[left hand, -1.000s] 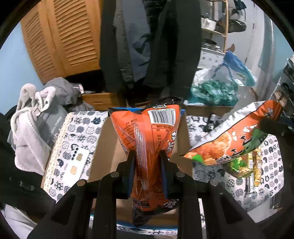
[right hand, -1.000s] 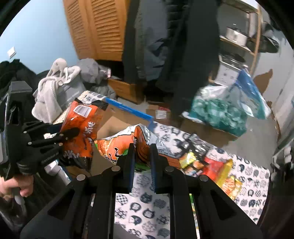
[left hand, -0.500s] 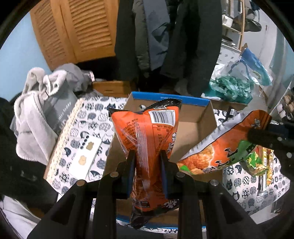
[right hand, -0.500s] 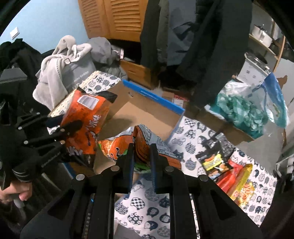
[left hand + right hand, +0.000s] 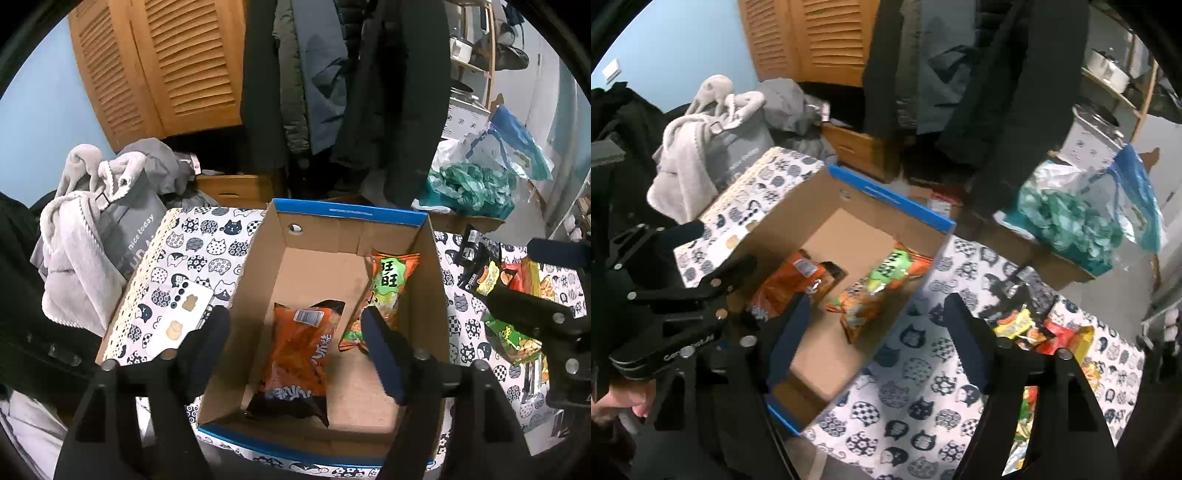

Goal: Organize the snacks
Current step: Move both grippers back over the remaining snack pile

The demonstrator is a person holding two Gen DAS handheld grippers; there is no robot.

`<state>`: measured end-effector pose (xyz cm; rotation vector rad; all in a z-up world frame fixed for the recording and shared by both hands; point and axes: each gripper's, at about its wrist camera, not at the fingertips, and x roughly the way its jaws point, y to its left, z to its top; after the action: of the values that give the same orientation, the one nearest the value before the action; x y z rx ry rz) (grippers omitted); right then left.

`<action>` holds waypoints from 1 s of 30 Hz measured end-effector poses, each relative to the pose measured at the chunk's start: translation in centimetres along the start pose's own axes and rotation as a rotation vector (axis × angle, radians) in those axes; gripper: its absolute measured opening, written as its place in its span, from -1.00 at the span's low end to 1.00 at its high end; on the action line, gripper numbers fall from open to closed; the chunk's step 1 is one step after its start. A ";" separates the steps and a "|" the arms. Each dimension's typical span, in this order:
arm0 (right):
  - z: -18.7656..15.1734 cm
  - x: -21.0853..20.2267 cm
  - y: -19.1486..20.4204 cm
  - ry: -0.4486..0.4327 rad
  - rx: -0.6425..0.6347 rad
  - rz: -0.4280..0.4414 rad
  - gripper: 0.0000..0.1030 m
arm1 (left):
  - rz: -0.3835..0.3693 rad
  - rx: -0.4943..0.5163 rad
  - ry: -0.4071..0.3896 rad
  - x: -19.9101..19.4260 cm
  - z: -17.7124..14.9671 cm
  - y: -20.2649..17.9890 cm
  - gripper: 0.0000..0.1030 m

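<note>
The left gripper (image 5: pixel 295 343) had its fingers (image 5: pixel 205 347) spreading with nothing pinched; below them an orange snack bag (image 5: pixel 299 347) lay flat in the cardboard box (image 5: pixel 351 218). The right gripper (image 5: pixel 875 343) was likewise opening and empty, its orange-and-green snack bag (image 5: pixel 875 291) leaning on the box's right wall. Judged best: lift both straight clear, then fetch the loose snacks (image 5: pixel 1041 332) on the cat-print counter (image 5: pixel 916 406).

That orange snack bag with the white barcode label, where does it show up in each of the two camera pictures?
Left wrist view: the orange snack bag with the barcode label lies flat in the middle of the box floor.
Right wrist view: same bag, left of centre, at the box's left wall.
Shared landmark: the blue-rimmed cardboard box.
</note>
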<state>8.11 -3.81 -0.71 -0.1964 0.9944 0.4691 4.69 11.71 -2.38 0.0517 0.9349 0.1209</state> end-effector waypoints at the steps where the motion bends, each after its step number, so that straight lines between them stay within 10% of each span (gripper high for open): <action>1: -0.2 0.0 -0.3 0.002 0.004 -0.005 0.48 | 0.000 0.005 -0.001 0.0 0.0 -0.2 0.48; 30: -12.9 -3.1 -19.1 0.102 0.306 -0.250 0.49 | -0.152 0.177 0.073 0.1 0.2 -14.9 0.70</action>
<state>5.83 -26.34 -5.98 -0.0681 1.1108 0.0769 6.14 -3.02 -3.78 0.1407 1.0172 -0.1014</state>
